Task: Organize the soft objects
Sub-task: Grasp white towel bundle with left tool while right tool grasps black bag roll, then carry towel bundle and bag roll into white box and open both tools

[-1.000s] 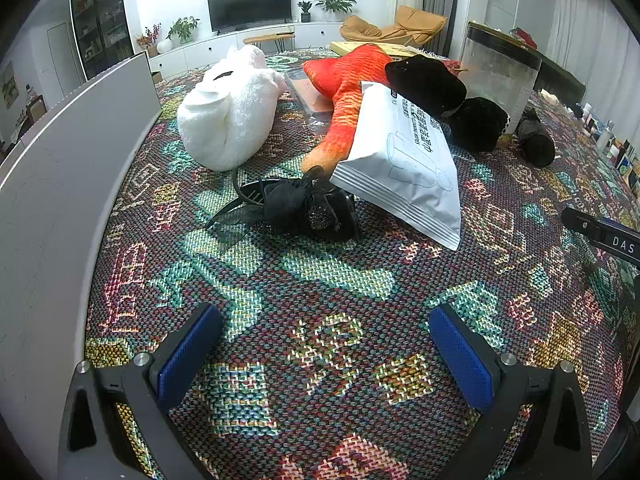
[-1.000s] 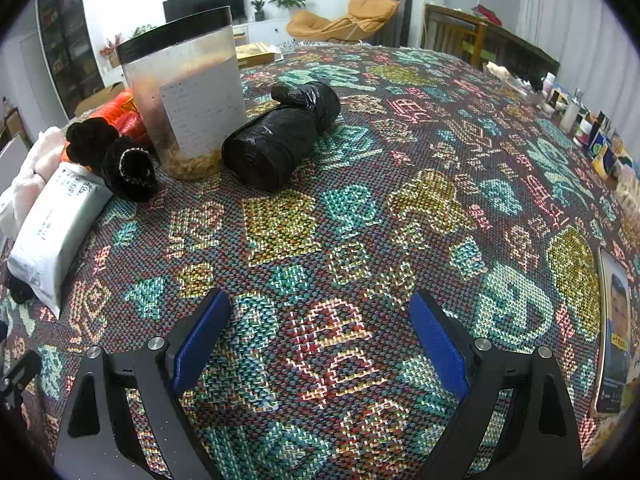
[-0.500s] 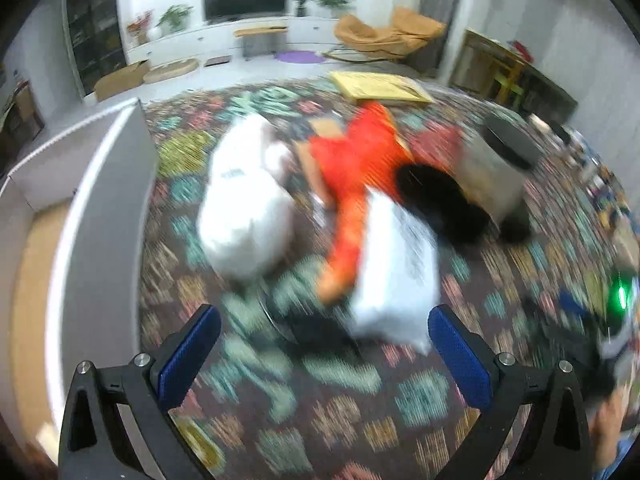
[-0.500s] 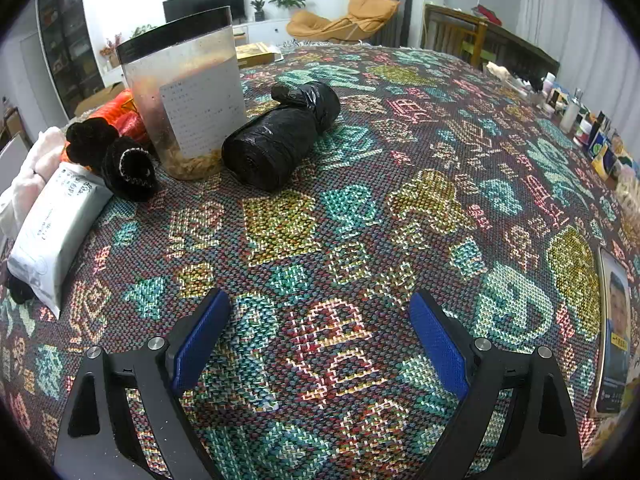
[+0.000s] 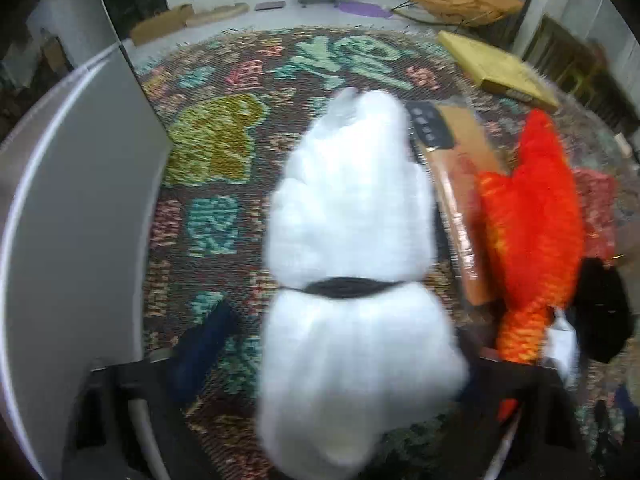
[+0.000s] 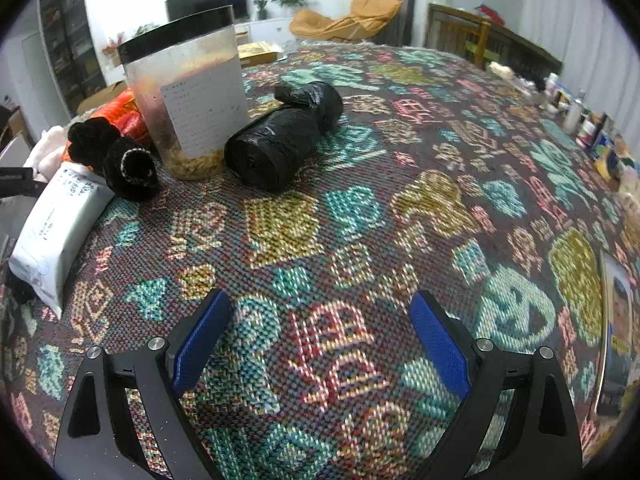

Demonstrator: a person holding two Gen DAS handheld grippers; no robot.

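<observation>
My left tongs [image 5: 336, 364] closing around the white plush [image 5: 352, 264] lying on the patterned desk [image 5: 216, 148] beside the grey bin [image 5: 80, 216], my right tongs [image 6: 320, 344] hanging apart over bare cloth.

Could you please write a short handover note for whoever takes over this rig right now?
Left gripper: jaws closing around the white plush toy, which sits between them; grip not confirmed.
Right gripper: open, empty, above the patterned cloth.
Orange plush lies right of the white one; black socks, white pack and black roll lie by the jar.
Done: nothing sorted yet. Left: everything.
</observation>
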